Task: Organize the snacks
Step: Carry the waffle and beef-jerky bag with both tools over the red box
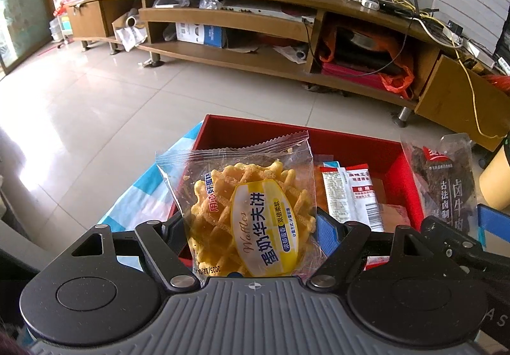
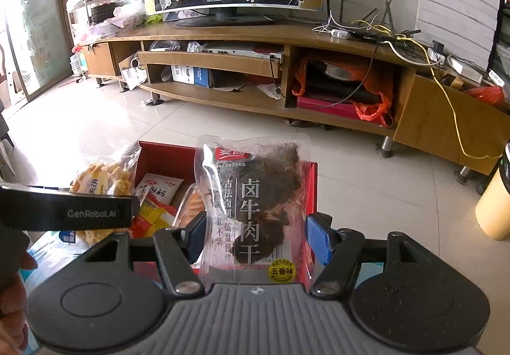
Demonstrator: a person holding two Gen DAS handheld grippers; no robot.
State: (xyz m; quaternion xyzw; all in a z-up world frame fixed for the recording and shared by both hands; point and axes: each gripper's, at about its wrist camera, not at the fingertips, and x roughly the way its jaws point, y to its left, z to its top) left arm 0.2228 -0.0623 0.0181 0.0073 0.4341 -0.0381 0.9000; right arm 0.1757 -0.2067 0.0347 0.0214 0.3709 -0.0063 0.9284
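Two clear packets pinched in jaws, left gripper yellow waffle, right gripper dark beef jerky

Black tongs — blue pads, ribbed grey base, silver screws

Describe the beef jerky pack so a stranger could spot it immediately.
Find the red box on the table facing the TV stand. Above its right edge, the right gripper holds the jerky pack upright: clear, dark meat, bold black characters, unlike the yellow waffle pack.
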